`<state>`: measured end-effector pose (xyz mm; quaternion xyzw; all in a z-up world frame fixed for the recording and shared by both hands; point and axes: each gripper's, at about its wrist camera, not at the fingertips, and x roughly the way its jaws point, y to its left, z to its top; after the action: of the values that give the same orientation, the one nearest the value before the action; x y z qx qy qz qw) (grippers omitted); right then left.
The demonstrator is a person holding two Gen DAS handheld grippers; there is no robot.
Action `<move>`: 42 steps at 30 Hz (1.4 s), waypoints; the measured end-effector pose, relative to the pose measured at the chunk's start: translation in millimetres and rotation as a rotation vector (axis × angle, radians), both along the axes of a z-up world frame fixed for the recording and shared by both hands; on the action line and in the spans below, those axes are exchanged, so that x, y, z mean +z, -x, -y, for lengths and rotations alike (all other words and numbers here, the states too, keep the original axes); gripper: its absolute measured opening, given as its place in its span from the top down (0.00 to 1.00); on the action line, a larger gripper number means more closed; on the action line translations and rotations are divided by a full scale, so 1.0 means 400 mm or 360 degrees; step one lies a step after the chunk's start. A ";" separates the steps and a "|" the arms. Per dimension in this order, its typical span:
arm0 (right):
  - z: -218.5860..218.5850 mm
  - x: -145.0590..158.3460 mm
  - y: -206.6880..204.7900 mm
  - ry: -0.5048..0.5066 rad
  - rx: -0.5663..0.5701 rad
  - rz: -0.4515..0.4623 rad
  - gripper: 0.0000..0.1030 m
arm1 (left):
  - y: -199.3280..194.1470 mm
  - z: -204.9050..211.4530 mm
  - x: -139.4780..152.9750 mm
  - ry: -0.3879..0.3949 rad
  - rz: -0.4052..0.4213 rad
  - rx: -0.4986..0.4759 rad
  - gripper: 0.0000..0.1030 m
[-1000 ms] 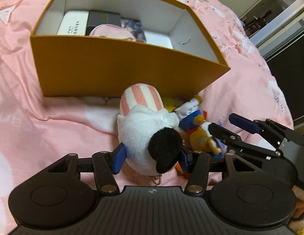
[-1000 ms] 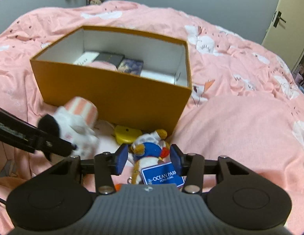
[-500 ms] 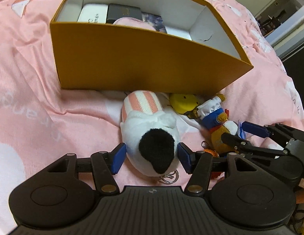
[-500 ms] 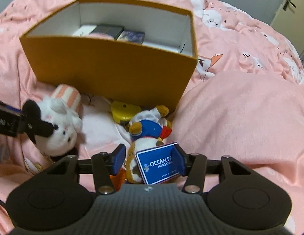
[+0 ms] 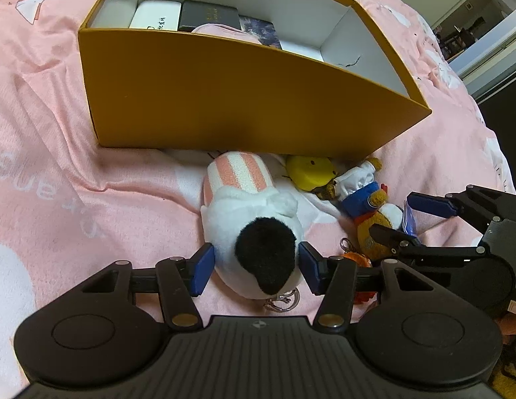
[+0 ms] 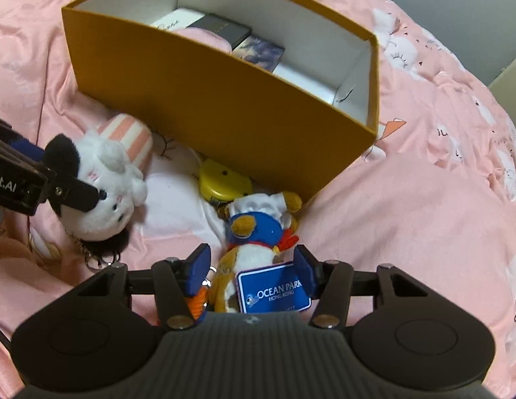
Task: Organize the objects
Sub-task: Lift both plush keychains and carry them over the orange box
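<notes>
A white plush [image 5: 248,212] with a black ear and a pink-striped hat lies on the pink bedding in front of the orange box [image 5: 241,99]. My left gripper [image 5: 256,267] straddles its head, jaws closing, and both blue pads touch its sides. In the right wrist view one left finger [image 6: 75,193] crosses the plush [image 6: 104,193]. A bird plush [image 6: 254,229] in a blue bandana with a blue Ocean Park tag [image 6: 272,291] lies between the pads of my right gripper [image 6: 251,271]. The tag touches one pad; a small gap shows at the other. A yellow round toy [image 6: 221,179] lies by the box [image 6: 208,99].
The box holds a white case [image 5: 154,15], a dark case [image 5: 208,15], a pink soft item and a printed card. The rumpled pink duvet [image 5: 58,173] spreads all round. A key ring [image 5: 281,301] hangs from the white plush. The right gripper [image 5: 392,214] is close beside my left.
The white plush went from gripped to lying on the bedding, the left jaws widening then narrowing around it. The right gripper rolled and came down over the bird plush, and its jaws widened a little.
</notes>
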<state>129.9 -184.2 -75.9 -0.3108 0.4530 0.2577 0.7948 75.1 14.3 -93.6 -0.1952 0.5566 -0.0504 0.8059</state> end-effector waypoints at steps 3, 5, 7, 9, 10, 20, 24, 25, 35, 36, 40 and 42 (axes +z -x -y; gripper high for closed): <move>0.001 0.001 0.009 0.0026 0.0013 0.0017 0.45 | -0.003 -0.001 -0.004 0.0010 -0.0004 0.0001 0.39; -0.004 -0.008 0.010 0.0047 0.0035 0.0010 0.45 | -0.006 0.003 -0.007 0.0004 -0.0004 -0.0012 0.39; -0.016 -0.025 0.009 0.0114 0.0058 0.0028 0.45 | -0.009 0.005 -0.007 0.0001 -0.0002 -0.0018 0.39; -0.031 -0.036 0.007 0.0165 0.0106 0.0041 0.45 | -0.008 0.002 -0.010 0.0008 -0.0001 -0.0015 0.39; -0.036 -0.041 0.004 0.0184 0.0122 0.0038 0.45 | -0.008 0.002 -0.011 0.0011 -0.0001 -0.0013 0.39; -0.040 -0.067 -0.017 0.0218 0.0167 -0.0041 0.59 | -0.015 0.000 -0.022 0.0018 -0.0007 -0.0034 0.37; -0.015 -0.031 -0.010 0.0108 0.0106 -0.0026 0.62 | -0.011 -0.010 -0.026 0.0044 0.0008 -0.0028 0.42; -0.010 -0.018 -0.005 0.0086 0.0093 -0.0011 0.62 | -0.009 -0.013 -0.024 0.0049 0.0017 -0.0025 0.43; 0.054 0.150 0.007 -0.0317 -0.0045 -0.0088 0.62 | 0.031 -0.039 0.058 0.0167 0.0169 -0.0031 0.47; 0.049 0.156 0.013 -0.0348 -0.0060 -0.0100 0.62 | 0.034 -0.040 0.069 0.0192 0.0183 -0.0038 0.47; 0.058 0.221 0.015 -0.0500 -0.0112 -0.0117 0.62 | 0.042 -0.049 0.125 0.0294 0.0275 -0.0069 0.49; 0.059 0.246 0.007 -0.0569 -0.0121 -0.0114 0.62 | 0.039 -0.059 0.155 0.0343 0.0327 -0.0063 0.49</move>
<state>127.0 -207.9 22.6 -0.1379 0.4394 0.3147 0.8300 59.6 37.9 -31.5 -0.2632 0.4663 -0.1454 0.8320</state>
